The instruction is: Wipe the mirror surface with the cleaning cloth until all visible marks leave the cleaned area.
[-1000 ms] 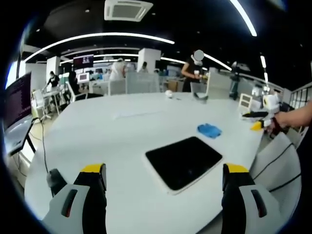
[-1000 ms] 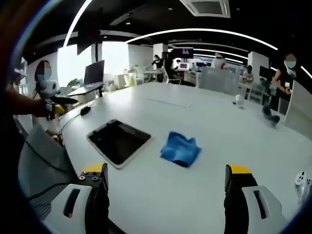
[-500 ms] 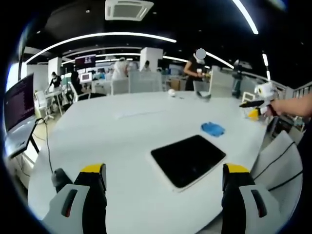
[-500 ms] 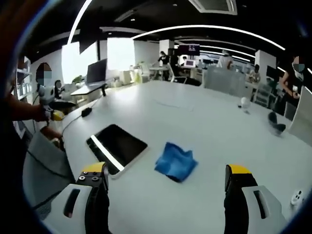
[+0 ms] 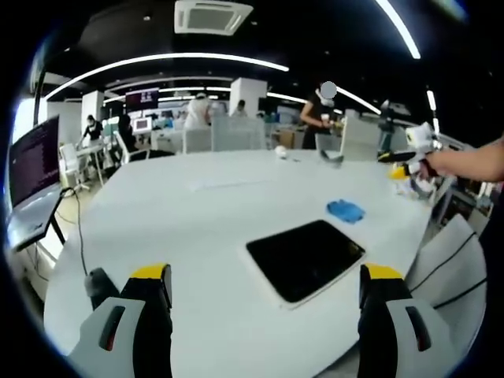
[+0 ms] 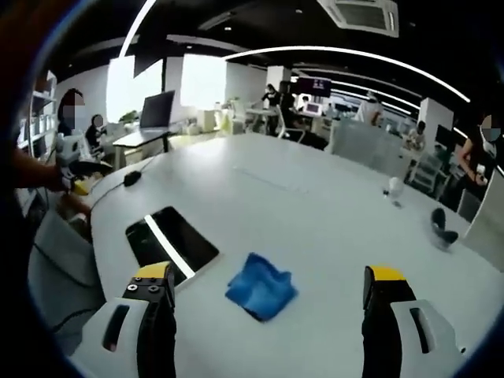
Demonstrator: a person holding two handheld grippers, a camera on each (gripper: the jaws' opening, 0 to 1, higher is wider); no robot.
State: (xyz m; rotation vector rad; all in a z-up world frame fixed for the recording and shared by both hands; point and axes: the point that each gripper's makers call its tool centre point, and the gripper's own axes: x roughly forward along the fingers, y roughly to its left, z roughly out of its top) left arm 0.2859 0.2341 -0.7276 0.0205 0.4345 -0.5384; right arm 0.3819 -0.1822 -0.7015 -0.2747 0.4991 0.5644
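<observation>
Both hand-held grippers, L (image 5: pixel 264 295) & R (image 6: pixel 268 295), spread, empty; cloth (image 6: pixel 261 286) at mirror's (image 6: pixel 171 246) 4 o'clock on desk (image 6: pixel 315 228).

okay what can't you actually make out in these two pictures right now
- Marks on the mirror: its dark glass is too small and distant in the left gripper view to show any.
- Near corner of the mirror in the right gripper view: hidden behind the right hand-held gripper.
- Underside of the blue cleaning cloth: crumpled, folds hide it.
- Small objects at the table's far end: too small to identify.
</observation>
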